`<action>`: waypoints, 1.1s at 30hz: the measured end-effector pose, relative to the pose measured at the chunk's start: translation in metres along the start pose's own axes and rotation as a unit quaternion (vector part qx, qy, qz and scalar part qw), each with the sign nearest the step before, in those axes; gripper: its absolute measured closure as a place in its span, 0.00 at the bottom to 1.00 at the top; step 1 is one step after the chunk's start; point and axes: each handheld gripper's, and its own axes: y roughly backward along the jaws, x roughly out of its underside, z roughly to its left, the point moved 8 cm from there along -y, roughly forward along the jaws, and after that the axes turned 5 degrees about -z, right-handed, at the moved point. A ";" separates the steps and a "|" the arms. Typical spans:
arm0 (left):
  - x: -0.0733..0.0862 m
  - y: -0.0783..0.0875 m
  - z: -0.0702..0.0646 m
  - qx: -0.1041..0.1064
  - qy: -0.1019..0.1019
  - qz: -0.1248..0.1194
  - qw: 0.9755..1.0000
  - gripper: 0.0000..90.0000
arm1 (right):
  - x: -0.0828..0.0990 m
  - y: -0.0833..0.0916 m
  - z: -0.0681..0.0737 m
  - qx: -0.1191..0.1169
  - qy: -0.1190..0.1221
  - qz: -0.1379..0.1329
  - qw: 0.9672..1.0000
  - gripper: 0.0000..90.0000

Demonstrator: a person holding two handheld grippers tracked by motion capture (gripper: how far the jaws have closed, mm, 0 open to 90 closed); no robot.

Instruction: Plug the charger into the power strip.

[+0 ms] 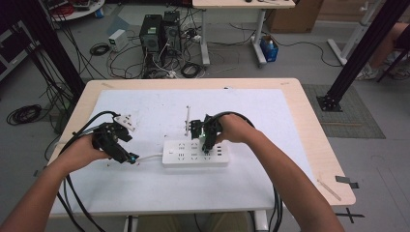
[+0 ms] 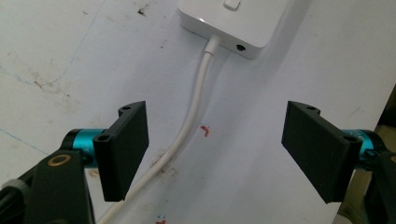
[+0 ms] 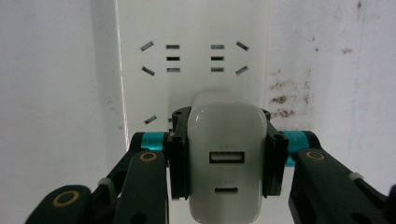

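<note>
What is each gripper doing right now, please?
Left gripper: open, holding nothing, astride the white cable.
Right gripper: shut on the white charger.

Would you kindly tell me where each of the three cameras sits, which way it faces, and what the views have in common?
High view: above the person's side, looking forward and down on the white-covered table; both forearms, left gripper, right gripper.
Left gripper view: rides the left gripper, looking down between open jaws at the white cable.
Right gripper view: rides the right gripper, shut on a white USB charger.
Shared: all show the white rectangular power strip.
</note>
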 end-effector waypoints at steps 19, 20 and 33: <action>-0.007 -0.006 -0.005 0.003 -0.001 0.006 1.000 0.26 | 0.003 -0.003 -0.003 -0.015 -0.021 -0.018 0.999 0.70; -0.007 -0.006 -0.005 0.003 -0.002 0.007 1.000 0.26 | 0.003 -0.003 -0.004 -0.018 -0.017 -0.013 1.000 0.70; -0.008 -0.002 -0.004 -0.002 -0.002 0.004 1.000 0.26 | 0.003 -0.006 0.001 0.007 -0.015 -0.036 0.999 0.70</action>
